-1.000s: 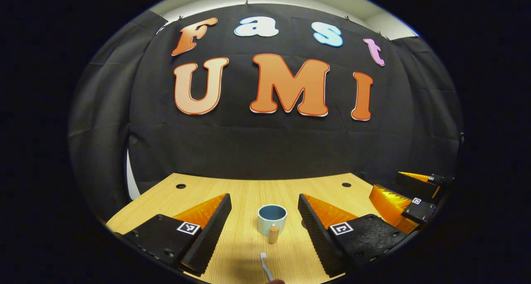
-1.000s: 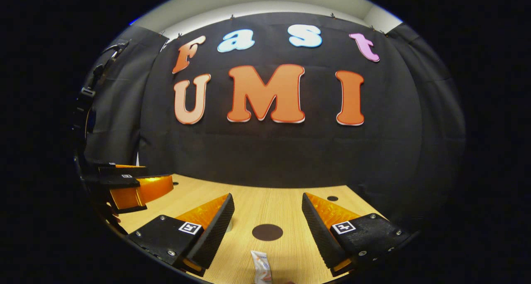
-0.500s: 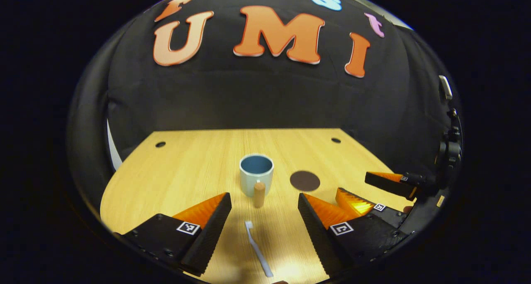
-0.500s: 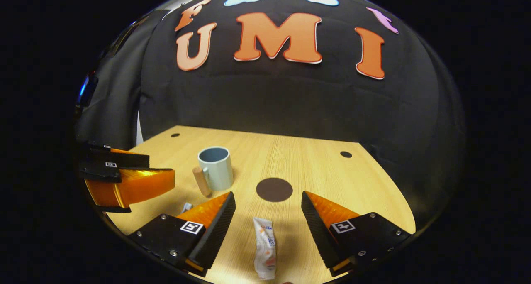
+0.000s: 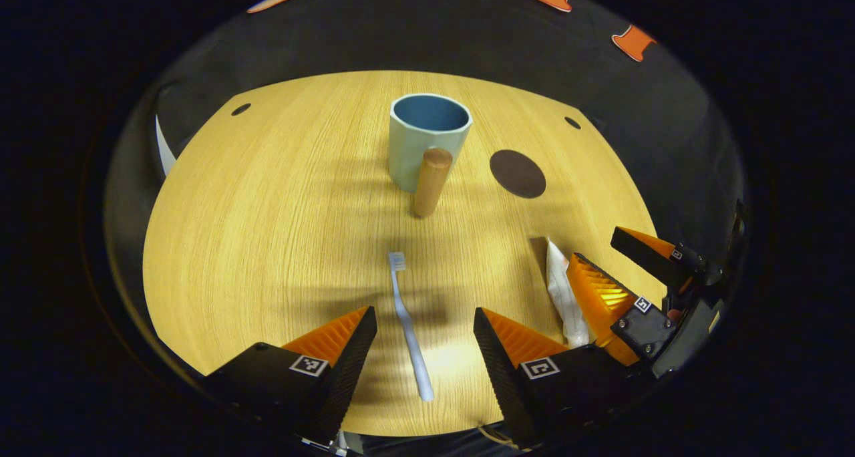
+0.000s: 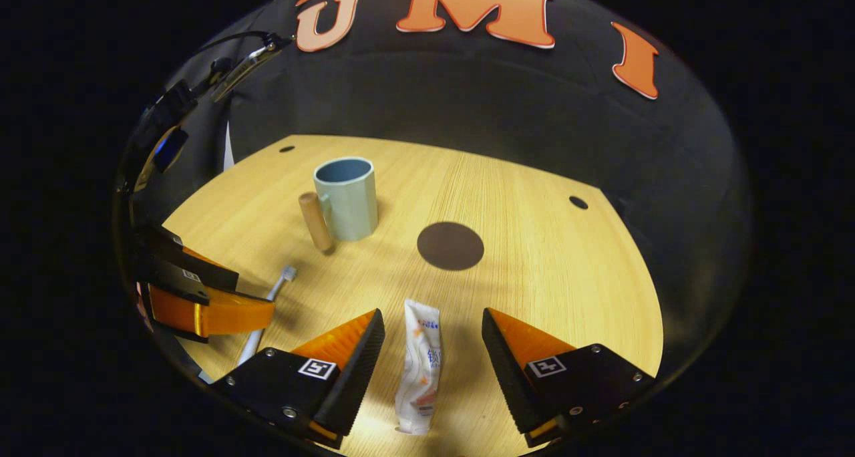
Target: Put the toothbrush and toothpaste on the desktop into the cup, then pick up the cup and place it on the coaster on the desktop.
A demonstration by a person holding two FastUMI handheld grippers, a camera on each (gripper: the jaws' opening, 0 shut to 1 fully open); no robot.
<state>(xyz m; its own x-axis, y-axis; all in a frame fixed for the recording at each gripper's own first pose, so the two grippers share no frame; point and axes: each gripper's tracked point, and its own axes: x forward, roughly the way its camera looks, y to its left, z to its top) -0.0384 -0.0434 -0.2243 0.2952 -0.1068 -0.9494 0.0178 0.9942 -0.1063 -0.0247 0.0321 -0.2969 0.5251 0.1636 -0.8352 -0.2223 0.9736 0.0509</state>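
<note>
A pale blue cup [image 5: 427, 139] with a wooden handle [image 5: 429, 190] stands upright on the wooden desktop [image 5: 267, 196]. Right of it lies a round dark coaster [image 5: 518, 174]. A white toothbrush [image 5: 407, 323] lies flat between the open fingers of my left gripper [image 5: 424, 320], which hovers above it. In the right gripper view the white toothpaste tube [image 6: 419, 370] lies between the open fingers of my right gripper [image 6: 433, 323], with the cup [image 6: 346, 196], the coaster [image 6: 450, 245] and the toothbrush [image 6: 267, 303] farther off. The left gripper view also shows the right gripper [image 5: 621, 270] beside the tube [image 5: 561, 293].
The desktop [image 6: 568, 276] has small dark holes near its far corners [image 5: 241, 109] [image 5: 572, 122]. Black cloth walls close the booth behind and at both sides. The left gripper [image 6: 200, 296] shows at the left edge of the right gripper view.
Both grippers have tilted downward and come forward over the desktop. The toothbrush now lies between the left fingers and the toothpaste between the right fingers. Both stay open.
</note>
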